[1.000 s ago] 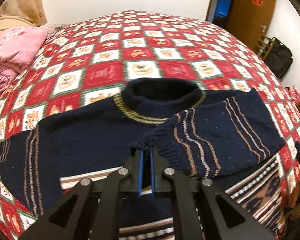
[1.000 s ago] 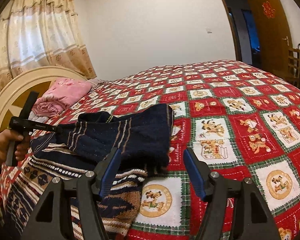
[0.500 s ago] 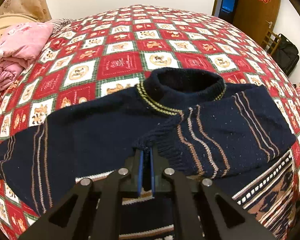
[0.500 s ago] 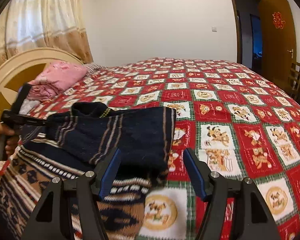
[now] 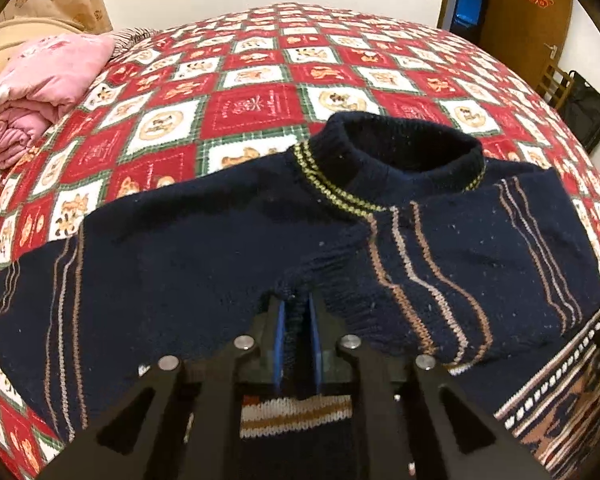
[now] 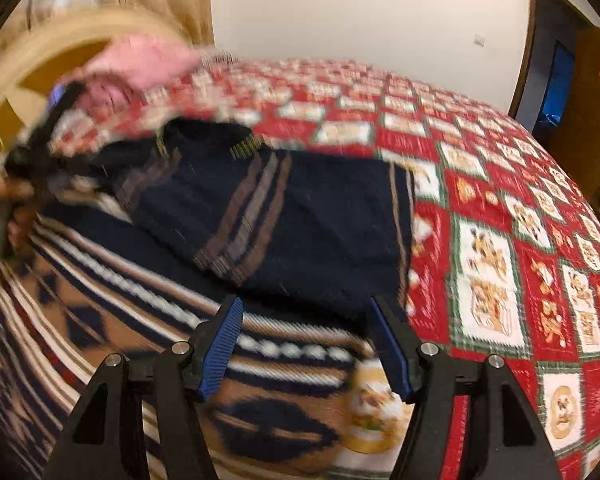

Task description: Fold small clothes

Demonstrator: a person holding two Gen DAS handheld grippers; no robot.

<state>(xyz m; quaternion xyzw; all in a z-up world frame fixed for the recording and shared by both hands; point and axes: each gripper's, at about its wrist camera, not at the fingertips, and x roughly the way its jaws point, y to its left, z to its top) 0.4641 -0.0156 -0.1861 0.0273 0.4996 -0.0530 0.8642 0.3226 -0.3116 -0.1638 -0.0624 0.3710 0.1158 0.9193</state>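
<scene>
Navy blue wool is what the sweater (image 5: 228,264) is made of, and it is lying flat on the bed (image 5: 260,104), on a red and white checked quilt with little animal pictures. Pink folded bedding (image 5: 40,92) is sitting at the far left corner of the bed, by the headboard. One sleeve is stretching out toward the left edge of the bed. The neck of the sweater is pointing at the far side. The other sleeve (image 5: 460,264), with thin brown and white stripes, is lying folded across the chest.

The left gripper (image 5: 296,316) is pinching the knit cuff of that folded sleeve between its blue pads, with the jaws nearly together. The cuff is sitting over the middle of the sweater.

In the right wrist view things are blurry. The right gripper (image 6: 308,344) is hanging with its jaws wide apart and is holding nothing. It is just above the patterned band at the bottom of the sweater (image 6: 260,216), near the folded side. A brown door (image 5: 524,24) is standing at the far right of the room.
</scene>
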